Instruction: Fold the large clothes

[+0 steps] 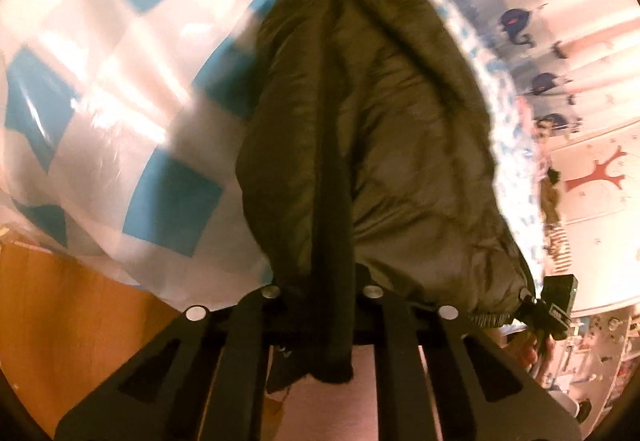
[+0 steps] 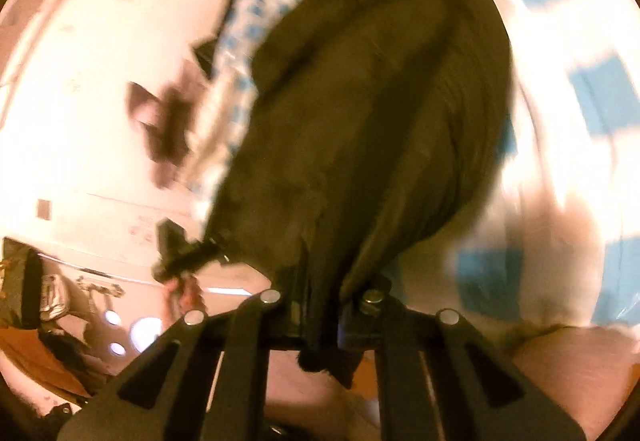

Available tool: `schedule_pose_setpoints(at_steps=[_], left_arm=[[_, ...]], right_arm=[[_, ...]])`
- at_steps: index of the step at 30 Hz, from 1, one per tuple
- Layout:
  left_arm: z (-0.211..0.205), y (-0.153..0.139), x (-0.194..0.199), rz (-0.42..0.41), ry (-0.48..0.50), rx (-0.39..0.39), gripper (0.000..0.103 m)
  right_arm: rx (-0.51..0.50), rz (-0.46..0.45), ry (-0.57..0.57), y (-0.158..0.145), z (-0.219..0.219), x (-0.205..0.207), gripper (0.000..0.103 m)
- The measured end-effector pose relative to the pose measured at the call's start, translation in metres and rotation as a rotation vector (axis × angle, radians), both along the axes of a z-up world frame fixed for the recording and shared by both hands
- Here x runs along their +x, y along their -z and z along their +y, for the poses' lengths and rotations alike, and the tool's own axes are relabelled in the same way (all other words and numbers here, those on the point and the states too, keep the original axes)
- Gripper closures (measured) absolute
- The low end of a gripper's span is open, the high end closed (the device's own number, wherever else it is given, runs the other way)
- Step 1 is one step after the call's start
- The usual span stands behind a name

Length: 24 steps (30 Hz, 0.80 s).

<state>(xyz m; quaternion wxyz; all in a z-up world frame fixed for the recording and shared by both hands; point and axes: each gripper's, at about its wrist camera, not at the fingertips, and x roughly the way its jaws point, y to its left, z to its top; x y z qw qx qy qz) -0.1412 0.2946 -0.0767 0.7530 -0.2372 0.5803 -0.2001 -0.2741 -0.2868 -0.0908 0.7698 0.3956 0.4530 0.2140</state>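
A large olive-green padded jacket [image 1: 372,129] with a fur-trimmed edge hangs lifted over a bed. My left gripper [image 1: 324,293] is shut on the jacket's dark hem, which drapes back over the gripper frame. In the right wrist view the same jacket [image 2: 360,113] fills the middle, blurred by motion. My right gripper [image 2: 320,301] is shut on another part of its hem. The other gripper shows at the jacket's far corner in each view, as a dark shape in the left wrist view [image 1: 556,305] and in the right wrist view [image 2: 176,249]. The fingertips are hidden by cloth.
A blue-and-white checked cover [image 1: 120,113] lies on the bed beneath the jacket. An orange wooden surface [image 1: 72,321] is at lower left. A whale-print sheet [image 1: 516,21] and a white wall [image 1: 600,201] are to the right. Clutter stands at the room's edge [image 2: 52,301].
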Motion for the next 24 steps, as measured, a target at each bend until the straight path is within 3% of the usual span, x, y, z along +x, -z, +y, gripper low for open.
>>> schedule_pose_setpoints(at_steps=[7,10,13,14,15,16,17,21,24], left_arm=[[-0.004,-0.084,-0.016,-0.115,0.066,-0.157,0.098],[-0.004,-0.099,-0.032,-0.123,0.113,-0.162,0.097],[-0.006,-0.081,-0.049,-0.073,0.209,-0.090,0.093],[-0.007,-0.071,-0.051,-0.055,0.228,-0.066,0.084],[-0.004,-0.052,-0.054,-0.015,0.249,-0.037,0.078],[-0.001,-0.038,-0.054,0.022,0.252,-0.026,0.064],[0.006,-0.019,-0.054,0.066,0.241,-0.029,0.057],[0.031,0.018,-0.046,0.117,0.169,-0.087,0.049],[0.042,0.028,-0.044,0.111,0.125,-0.110,0.044]], right_arm=[[0.040,-0.189,0.043,-0.088,-0.029,-0.026,0.094],[0.017,-0.194,0.010,-0.102,-0.038,-0.052,0.094],[0.003,-0.105,-0.042,-0.078,-0.035,-0.071,0.090],[0.001,-0.069,-0.053,-0.067,-0.037,-0.075,0.083],[0.018,-0.021,-0.057,-0.047,-0.040,-0.079,0.063],[0.042,0.026,-0.049,-0.027,-0.046,-0.081,0.054],[0.055,0.067,-0.042,-0.012,-0.050,-0.083,0.046],[0.147,0.155,0.009,0.037,-0.071,-0.085,0.043],[0.136,0.193,0.018,0.055,-0.075,-0.082,0.041]])
